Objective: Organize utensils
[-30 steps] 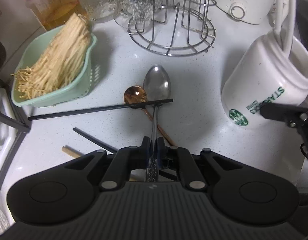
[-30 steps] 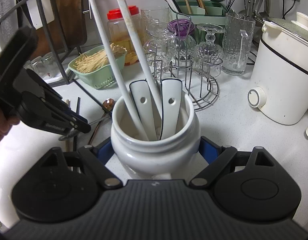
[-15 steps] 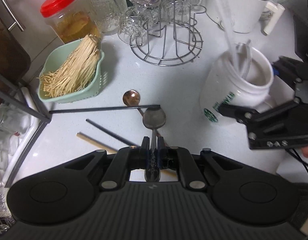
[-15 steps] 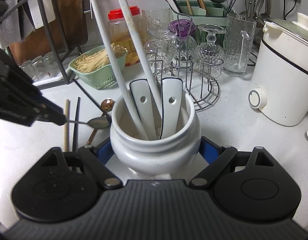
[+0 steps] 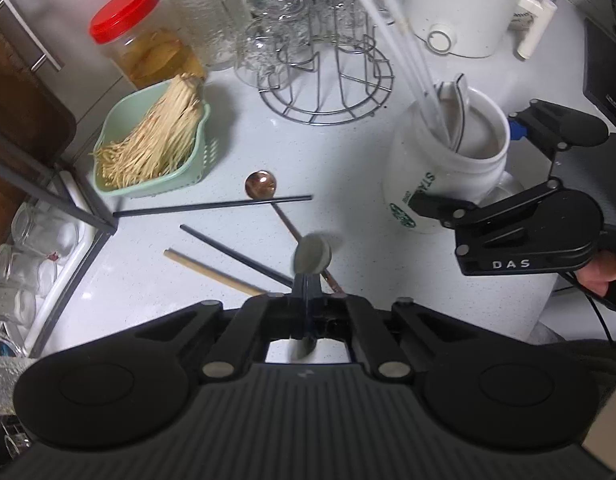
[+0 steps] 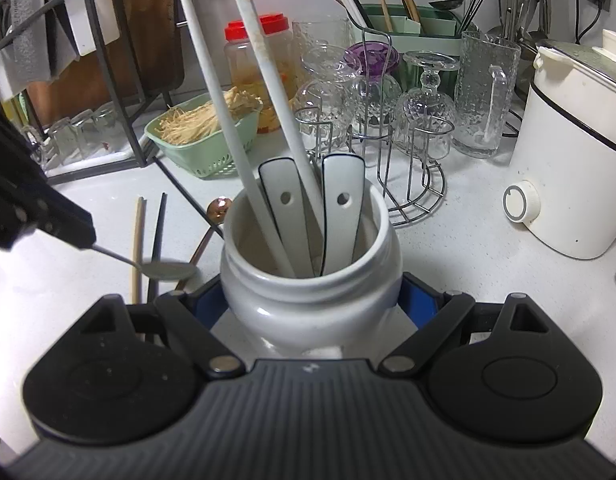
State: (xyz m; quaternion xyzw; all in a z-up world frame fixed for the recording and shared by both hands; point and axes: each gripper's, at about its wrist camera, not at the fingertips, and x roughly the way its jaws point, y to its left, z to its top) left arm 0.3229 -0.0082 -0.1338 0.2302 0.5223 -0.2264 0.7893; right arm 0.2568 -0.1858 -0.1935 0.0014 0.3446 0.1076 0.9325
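Basket [image 5: 156,184] of noodles at left; chopsticks [image 5: 236,258] and copper spoon [image 5: 261,184] lie on counter [image 5: 347,160]. Left gripper [image 5: 308,286] clenched on steel spoon [image 5: 312,258], lifted off counter. Right gripper [image 6: 311,304] clamps white jar [image 6: 308,300] holding utensils.

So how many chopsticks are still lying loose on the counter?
3. One black chopstick lies crosswise over the copper spoon; a second black one lies slanted below it; a wooden one lies beside that. Others may be hidden behind the gripper.
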